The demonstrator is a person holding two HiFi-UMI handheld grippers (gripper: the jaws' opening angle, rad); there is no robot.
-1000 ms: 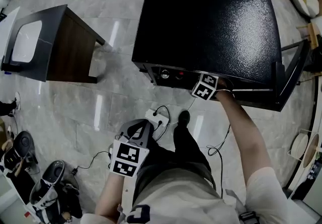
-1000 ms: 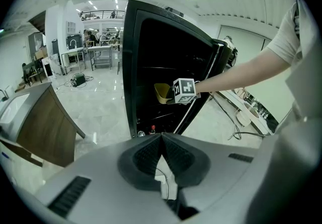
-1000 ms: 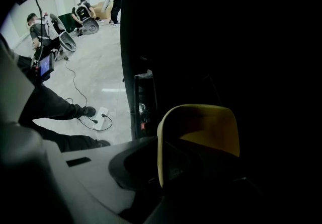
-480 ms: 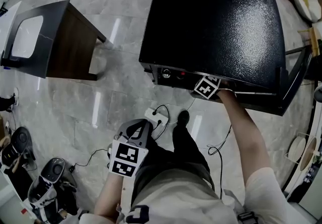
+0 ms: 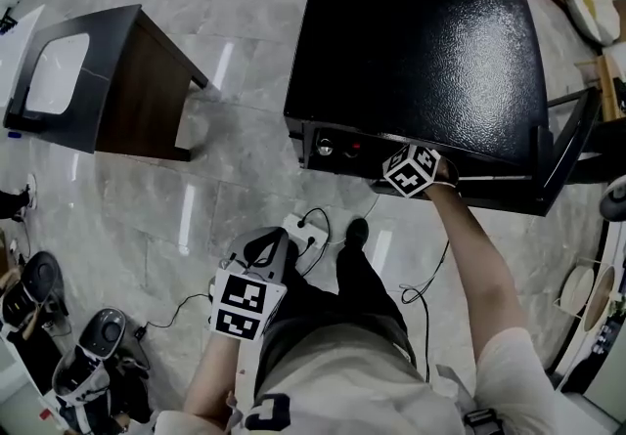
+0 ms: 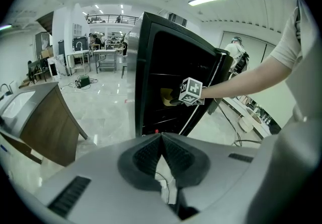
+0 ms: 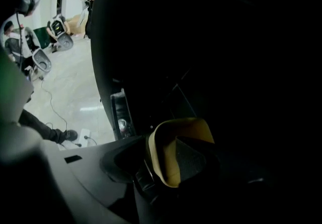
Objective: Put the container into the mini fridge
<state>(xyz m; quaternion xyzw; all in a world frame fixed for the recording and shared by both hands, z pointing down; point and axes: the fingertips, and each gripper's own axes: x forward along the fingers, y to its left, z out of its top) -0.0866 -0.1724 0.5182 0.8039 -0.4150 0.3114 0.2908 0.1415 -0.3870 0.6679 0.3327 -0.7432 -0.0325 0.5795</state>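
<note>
Two hand-held grippers are at work. The right hand-held gripper (image 7: 163, 147) reaches into the one black, box-shaped mini fridge (image 5: 421, 42). Its dark ribbed jaws have just been opening and stand spread, straddling but not pinching the thin wall of the single smooth yellow container with rounded corners (image 7: 186, 126), which is inside the dark fridge interior. The left hand-held gripper (image 6: 162, 153), held by the person's waist, has its jaws pressed together on nothing. The fridge top is pebbled, and its door hangs open above the glossy stone floor tiles (image 5: 196, 189).

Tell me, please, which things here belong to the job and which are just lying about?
Job: mini fridge, door open; yellow container inside it.
Lying about: side table; power strip on the floor.
</note>
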